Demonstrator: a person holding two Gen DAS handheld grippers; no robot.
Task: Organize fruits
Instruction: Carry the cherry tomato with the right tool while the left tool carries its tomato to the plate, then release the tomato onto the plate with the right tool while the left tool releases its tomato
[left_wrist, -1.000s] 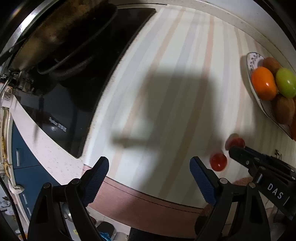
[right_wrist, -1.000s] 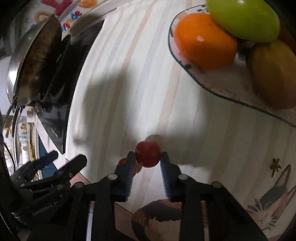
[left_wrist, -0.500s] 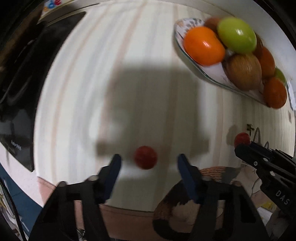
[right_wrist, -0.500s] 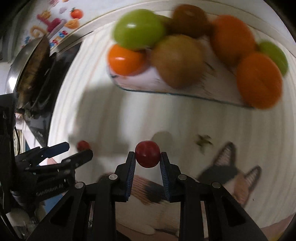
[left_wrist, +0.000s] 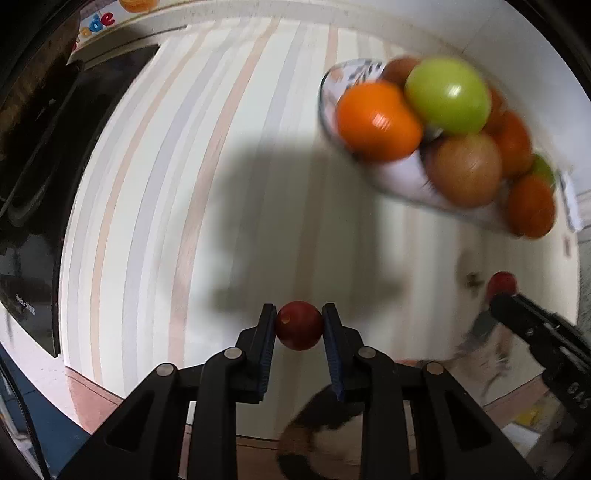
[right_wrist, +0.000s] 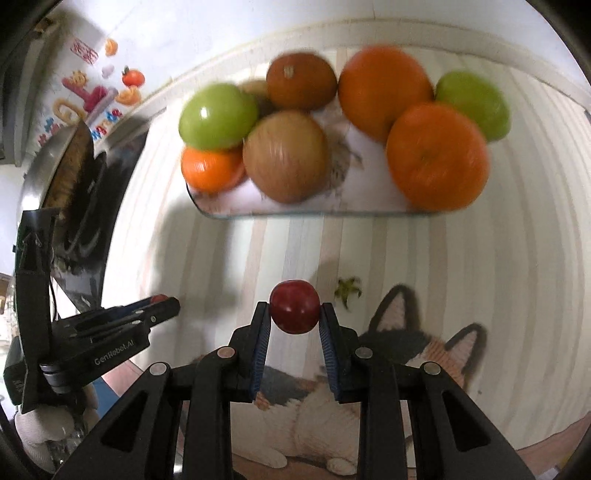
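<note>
one small red fruit (left_wrist: 299, 329) pinched between the left gripper (left_wrist: 298, 332) fingertips, another red fruit (right_wrist: 294, 311) likewise in the right gripper (right_wrist: 293, 325)

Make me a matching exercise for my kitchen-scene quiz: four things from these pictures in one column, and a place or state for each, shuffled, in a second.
Things
1. left gripper
2. small red round fruit in the right gripper
3. brown oval kiwi-like fruit
4. printed calico cat picture

Places or states
A. on the patterned plate, among the oranges
B. on the striped tablecloth, under the right gripper
C. shut on a small red fruit
D. pinched between blue pads, off the plate

Pairs: 1-C, 2-D, 3-A, 4-B
</note>
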